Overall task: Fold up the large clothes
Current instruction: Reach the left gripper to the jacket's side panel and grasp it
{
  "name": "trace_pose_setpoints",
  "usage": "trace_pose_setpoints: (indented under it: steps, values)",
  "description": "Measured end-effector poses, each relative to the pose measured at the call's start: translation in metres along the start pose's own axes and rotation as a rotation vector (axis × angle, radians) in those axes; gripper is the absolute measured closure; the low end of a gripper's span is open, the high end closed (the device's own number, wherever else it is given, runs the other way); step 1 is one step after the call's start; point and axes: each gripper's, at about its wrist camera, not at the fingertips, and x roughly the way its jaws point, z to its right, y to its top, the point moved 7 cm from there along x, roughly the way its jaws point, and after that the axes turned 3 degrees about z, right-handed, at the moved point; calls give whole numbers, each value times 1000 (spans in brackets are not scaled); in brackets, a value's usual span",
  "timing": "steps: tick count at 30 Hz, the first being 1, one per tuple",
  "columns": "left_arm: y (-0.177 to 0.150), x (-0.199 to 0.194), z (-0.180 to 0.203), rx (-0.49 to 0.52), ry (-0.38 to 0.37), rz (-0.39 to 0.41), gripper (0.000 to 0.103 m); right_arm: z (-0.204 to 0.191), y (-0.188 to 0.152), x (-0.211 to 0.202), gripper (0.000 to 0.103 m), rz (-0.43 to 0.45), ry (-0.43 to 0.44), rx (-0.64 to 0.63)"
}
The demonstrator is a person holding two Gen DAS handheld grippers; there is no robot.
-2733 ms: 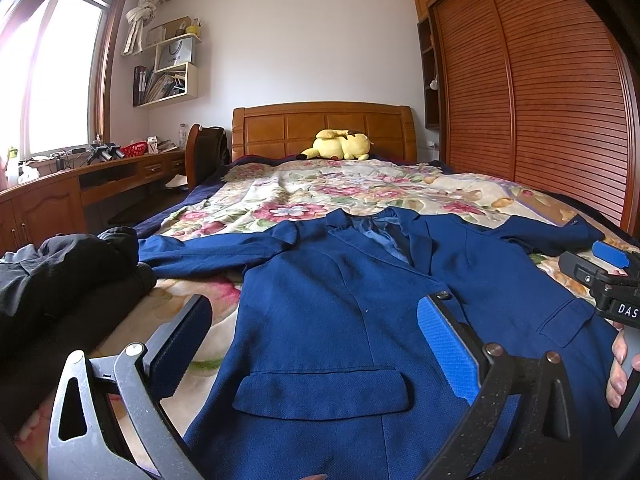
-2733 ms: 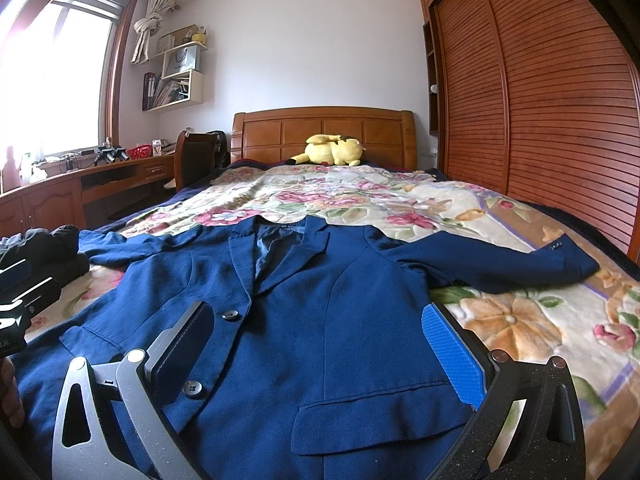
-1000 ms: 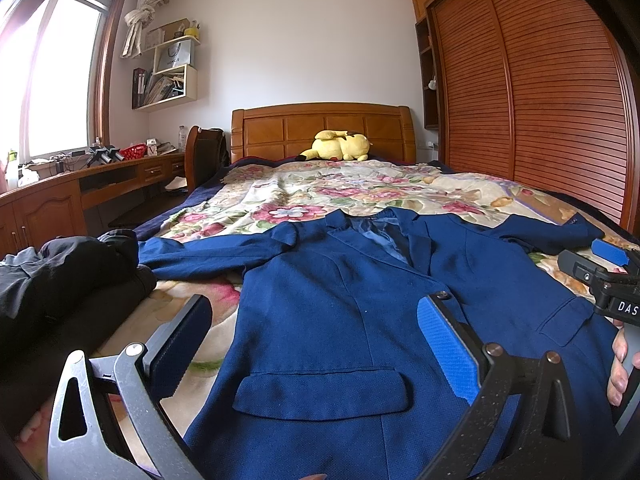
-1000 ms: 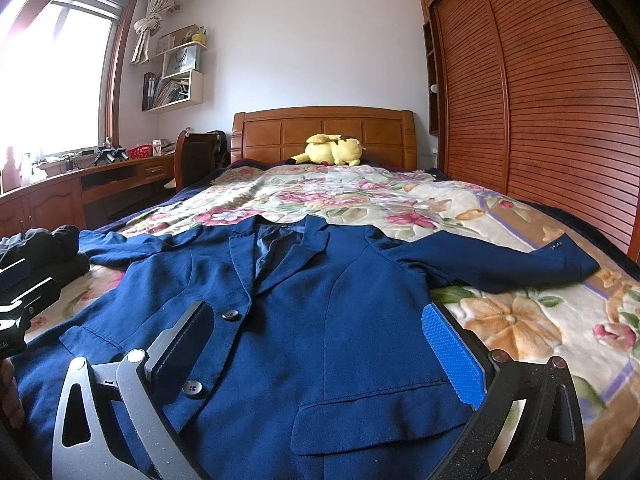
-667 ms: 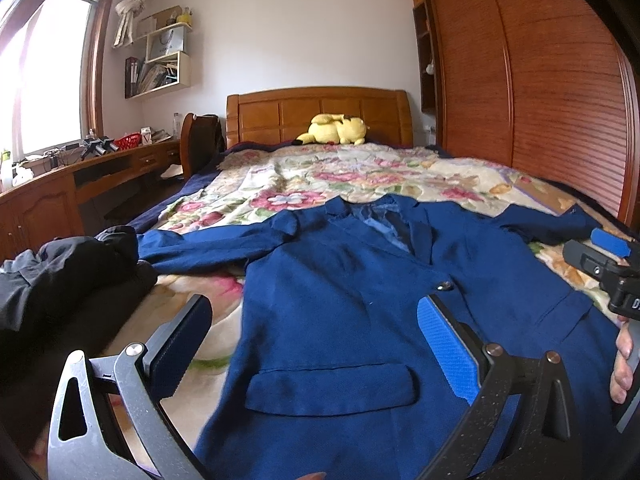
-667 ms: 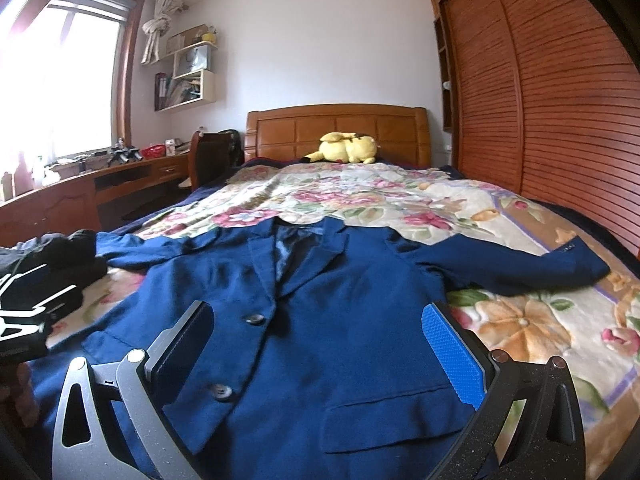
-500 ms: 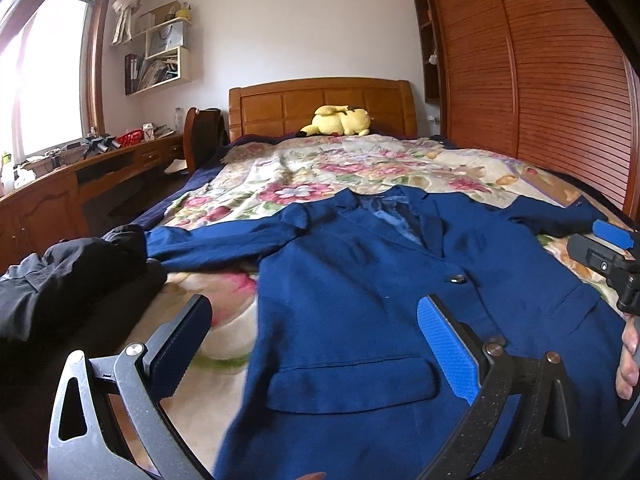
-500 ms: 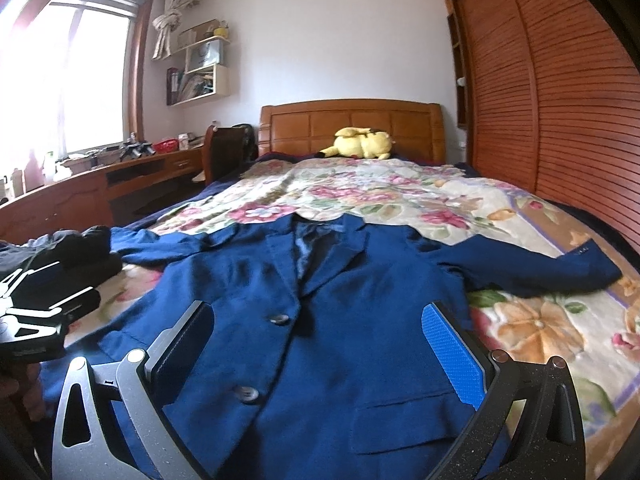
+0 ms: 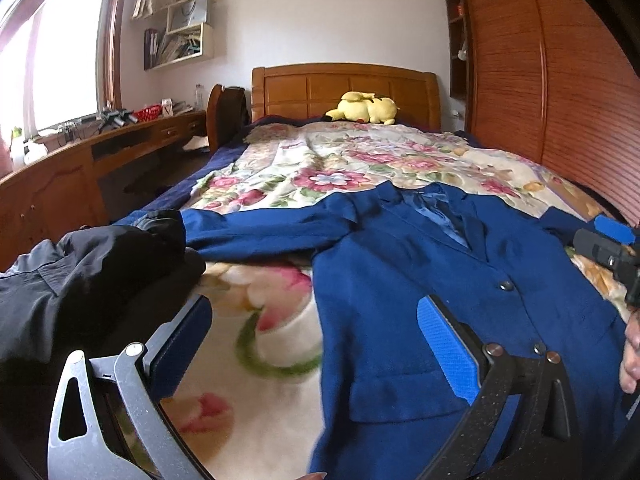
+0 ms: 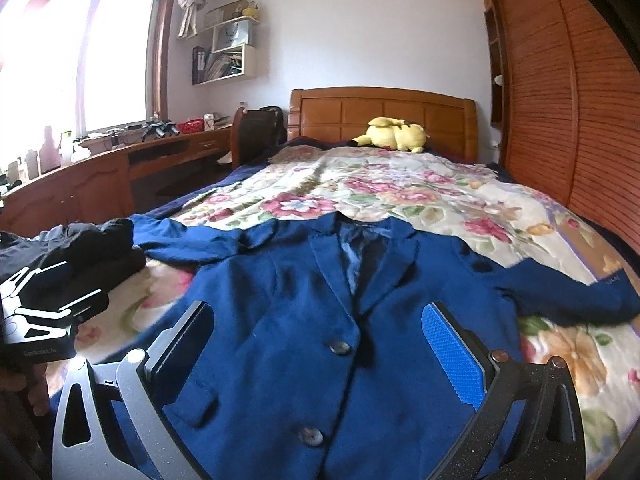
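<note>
- Left wrist view cuts off the blue jacket (image 9: 432, 280) at the bottom edge, hem not visible; its far sleeve is hidden behind the right gripper (image 9: 608, 248) poking in at the frame's right side.
- Bedspread near that view's bottom is blurred, pattern hard to read there.
- Right wrist view: jacket hem also cut off by the frame and by the gripper body; a small mark near the cuff of the sleeve toward the wardrobe side is too small to read.
- A person's fingertips (image 9: 632, 356) show at the right edge of the left wrist view, rest of the hand out of frame.
- Blue jacket (image 10: 320, 320) lies flat, front up, buttoned, on the floral bedspread (image 10: 400, 188), collar toward the headboard (image 10: 384, 112), sleeves spread to both sides.
- Left gripper (image 9: 316, 332): jaws spread wide, holding nothing, hovering over the jacket's window-side edge; one finger over bare bedspread, the other over the jacket front near the flap pocket. Contact with cloth cannot be told.
- Right gripper (image 10: 320, 340): jaws spread wide, empty, straddling the jacket's button line, above the cloth; touching or not, unclear.
- Left gripper also shows at the left edge of the right wrist view, beside the jacket's window-side edge.
- Black clothes (image 9: 80, 272) piled beside the jacket's window-side sleeve, touching its cuff.
- Yellow plush toy (image 10: 396, 134) sits against the headboard, well apart from the jacket.
</note>
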Motion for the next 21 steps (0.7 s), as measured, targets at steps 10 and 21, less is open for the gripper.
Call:
trace_pose_setpoints:
  steps: [10, 21]
  values:
    - [6, 66, -24, 58, -1, -146, 0, -13, -9, 30, 0, -56, 61, -54]
    - [8, 134, -30, 136, 50, -247, 10, -12, 22, 46, 0, -79, 87, -183]
